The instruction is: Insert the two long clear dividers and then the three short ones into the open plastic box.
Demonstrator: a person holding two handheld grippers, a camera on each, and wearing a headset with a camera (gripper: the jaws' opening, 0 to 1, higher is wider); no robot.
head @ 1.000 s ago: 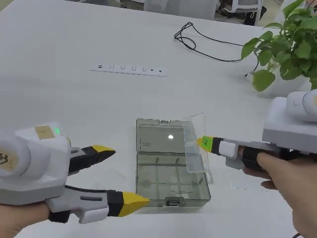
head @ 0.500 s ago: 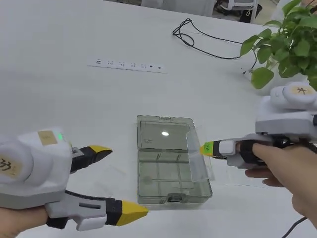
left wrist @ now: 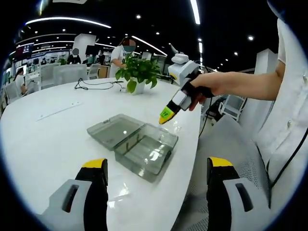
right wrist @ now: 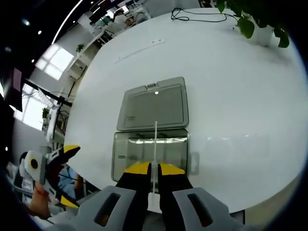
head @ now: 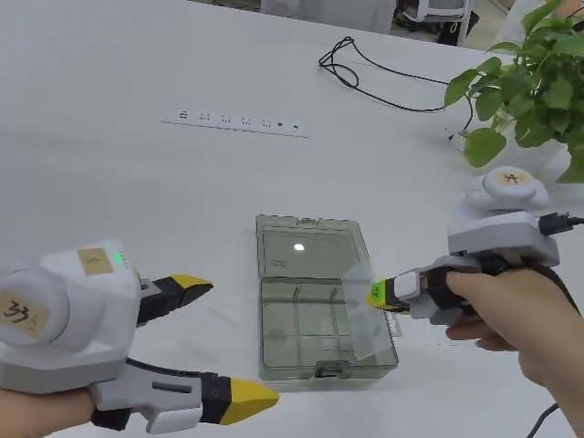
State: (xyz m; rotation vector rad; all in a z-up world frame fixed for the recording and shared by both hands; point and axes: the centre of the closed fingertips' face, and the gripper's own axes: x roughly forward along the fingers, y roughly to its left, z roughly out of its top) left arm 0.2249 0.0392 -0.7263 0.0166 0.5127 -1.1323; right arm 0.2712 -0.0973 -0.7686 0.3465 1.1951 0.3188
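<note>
Between the clenched fingers (right wrist: 138, 169) of the right gripper (head: 376, 294) stood a clear divider (head: 365, 333), tilted over the right side of the open plastic box (head: 266, 338) on the tabletop (head: 119, 192). Near the box's left side, the left gripper (head: 239, 341) hovered with fingers spread.

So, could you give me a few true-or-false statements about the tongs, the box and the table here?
The right tongs are shut on a clear divider. True.
The left tongs hold a divider too. False: they are open and hold nothing.
The plastic box has its lid closed. False: the lid lies open behind it.
A potted plant stands on the table. True.
</note>
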